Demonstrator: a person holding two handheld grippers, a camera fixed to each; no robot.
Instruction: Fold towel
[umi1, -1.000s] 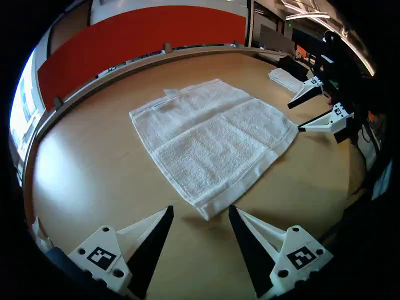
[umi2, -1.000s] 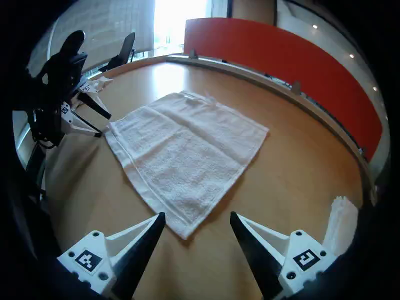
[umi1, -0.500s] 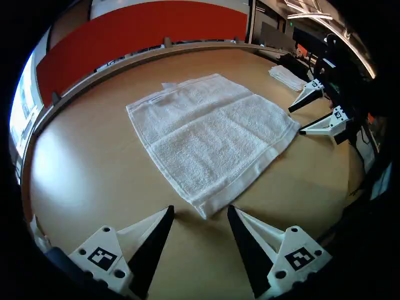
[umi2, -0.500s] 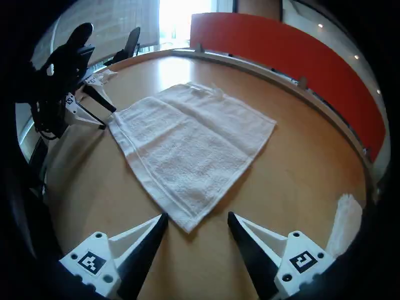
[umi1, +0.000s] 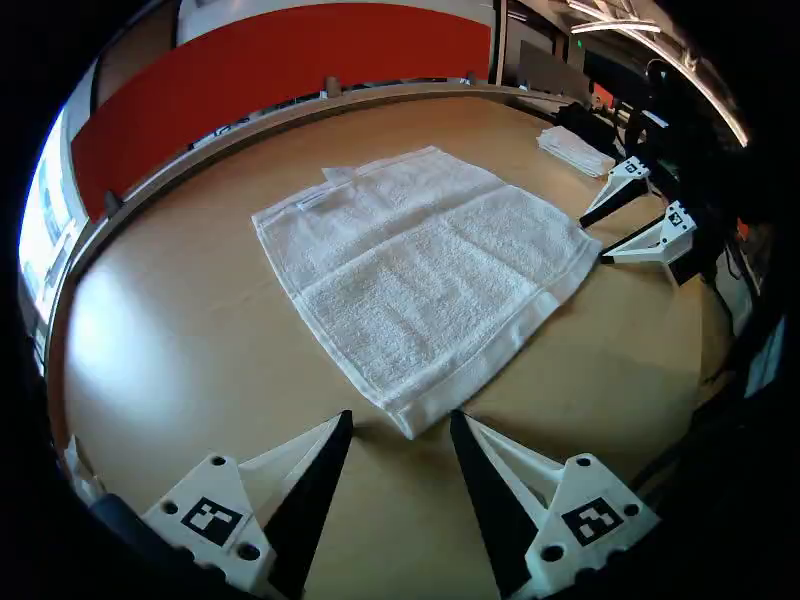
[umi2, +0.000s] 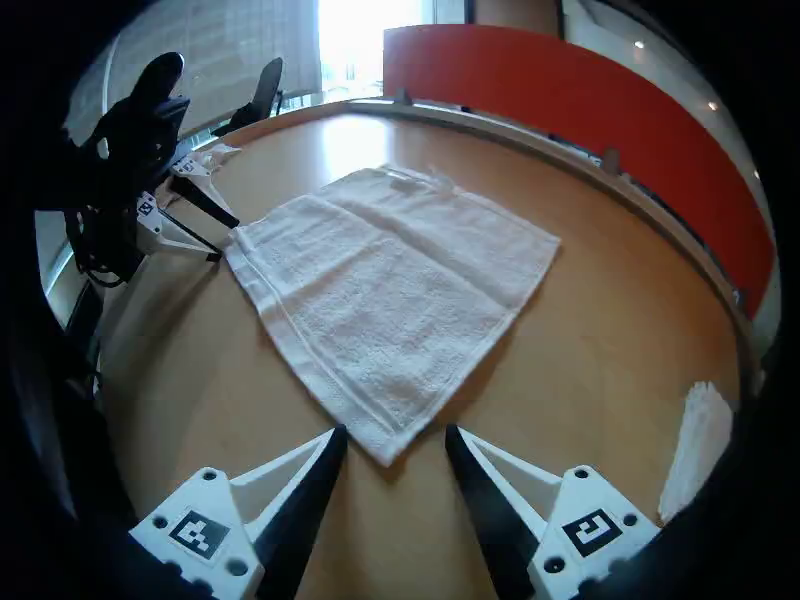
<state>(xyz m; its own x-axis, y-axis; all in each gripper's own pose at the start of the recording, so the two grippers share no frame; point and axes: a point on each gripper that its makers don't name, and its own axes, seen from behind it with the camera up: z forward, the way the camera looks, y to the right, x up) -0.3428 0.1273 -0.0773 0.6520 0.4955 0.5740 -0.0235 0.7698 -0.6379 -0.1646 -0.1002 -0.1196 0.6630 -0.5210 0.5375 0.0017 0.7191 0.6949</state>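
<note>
A broad wooden table curves beneath a red partition, with daylight pouring in from a window beyond dark chairs in the right gripper view. The white towel lies flat near the middle of the tabletop, already doubled over, a seam running across it and a small tag at its far edge.

The left gripper sits low at one near corner of the towel, fingers parted, the corner lying just between the tips with neither finger pressing on it. The right gripper is at the neighbouring corner in the same way, fingers apart and the cloth unclamped. Each tool shows in the other's camera, the right gripper and the left gripper both pointing at the towel's edge.

Compared with a second ago, both pairs of fingers have drawn somewhat closer together and edged in on their corners; the towel itself has not shifted or lifted. A stack of folded white cloths rests well apart, near the table's rim.
</note>
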